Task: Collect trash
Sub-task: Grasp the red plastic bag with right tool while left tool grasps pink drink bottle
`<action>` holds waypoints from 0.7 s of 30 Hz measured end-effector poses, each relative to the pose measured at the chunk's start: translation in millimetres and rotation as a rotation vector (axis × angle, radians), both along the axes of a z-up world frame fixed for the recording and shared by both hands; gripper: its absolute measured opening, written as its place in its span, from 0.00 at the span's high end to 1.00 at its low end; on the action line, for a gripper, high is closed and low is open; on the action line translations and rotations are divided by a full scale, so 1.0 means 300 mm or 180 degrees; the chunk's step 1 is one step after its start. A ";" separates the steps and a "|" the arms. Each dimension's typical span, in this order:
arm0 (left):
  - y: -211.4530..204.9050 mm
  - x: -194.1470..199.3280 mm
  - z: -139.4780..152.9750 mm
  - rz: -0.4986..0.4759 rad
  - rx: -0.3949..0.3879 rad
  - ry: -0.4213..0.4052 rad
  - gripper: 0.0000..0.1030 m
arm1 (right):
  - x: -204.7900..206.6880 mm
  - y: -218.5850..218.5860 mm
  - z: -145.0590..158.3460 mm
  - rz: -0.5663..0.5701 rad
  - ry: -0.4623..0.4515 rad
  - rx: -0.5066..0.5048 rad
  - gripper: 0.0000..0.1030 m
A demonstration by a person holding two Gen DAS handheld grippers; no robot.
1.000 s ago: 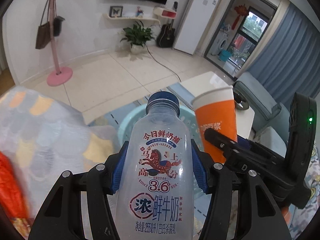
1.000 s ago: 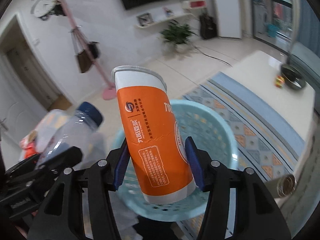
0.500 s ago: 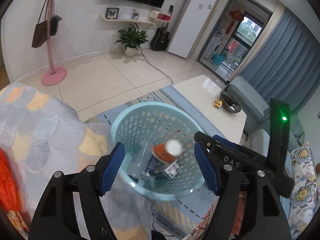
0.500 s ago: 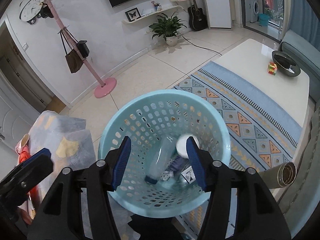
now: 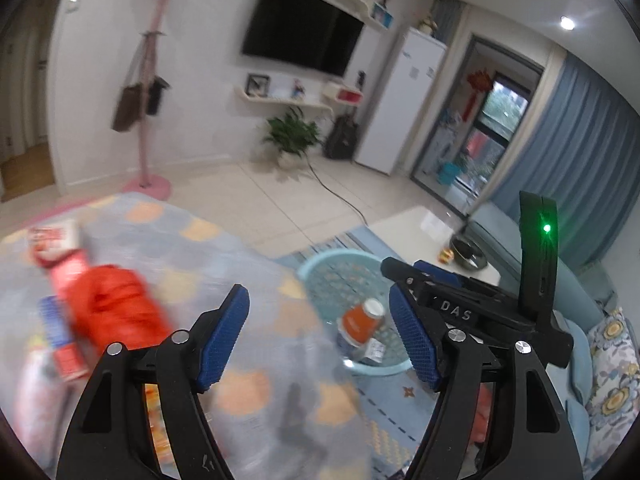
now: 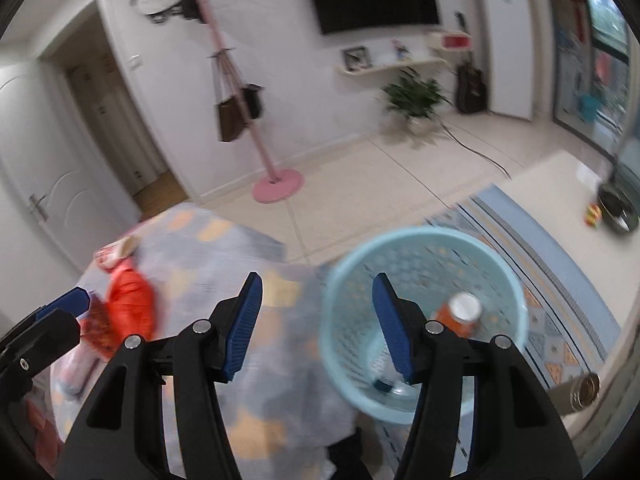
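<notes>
Both grippers hang empty over the cloth-covered table. The left gripper stands wide, its jaws having just been opening, with nothing between the blue pads; the right gripper is about half open and also holds nothing. The orange cup and the clear bottle lie inside the pale blue basket, which sits low and right of centre in both views, on the patterned rug just beside the table edge. More trash waits at the left of the left wrist view: a crumpled red bag, a red-and-white carton above it, and other packets too blurred to name. The risks from here, as I judge them, come from that pile and the cloth beneath it. The red bag is soft and slack, so a pinch may catch only a fold and let it slip on the way to the basket, or may grab the cloth with it and drag the other packets. The two grippers are close, the right one crossing the right side of the left view, so both reaching for the same heap could knock together. The basket is light and near the table, and a careless swing could tip it.
</notes>
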State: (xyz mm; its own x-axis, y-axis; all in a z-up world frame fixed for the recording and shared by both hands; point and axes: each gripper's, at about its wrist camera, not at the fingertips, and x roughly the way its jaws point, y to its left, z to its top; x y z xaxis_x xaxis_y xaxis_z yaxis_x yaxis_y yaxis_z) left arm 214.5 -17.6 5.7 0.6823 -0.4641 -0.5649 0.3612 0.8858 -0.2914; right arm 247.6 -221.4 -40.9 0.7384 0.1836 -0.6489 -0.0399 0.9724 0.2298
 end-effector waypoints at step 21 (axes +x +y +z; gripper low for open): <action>0.724 -0.106 -0.201 0.1107 0.0385 0.0608 0.12 | 0.117 0.691 -0.037 0.1325 0.0193 0.0001 0.48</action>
State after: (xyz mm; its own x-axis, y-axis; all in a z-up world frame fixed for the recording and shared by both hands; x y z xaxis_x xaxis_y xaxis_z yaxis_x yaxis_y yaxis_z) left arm 182.8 199.5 -54.5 0.6643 -0.1468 -0.7329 -0.0163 0.9775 -0.2105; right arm 282.7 -14.0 -51.9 0.5616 0.4585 -0.6888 -0.4157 0.8761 0.2442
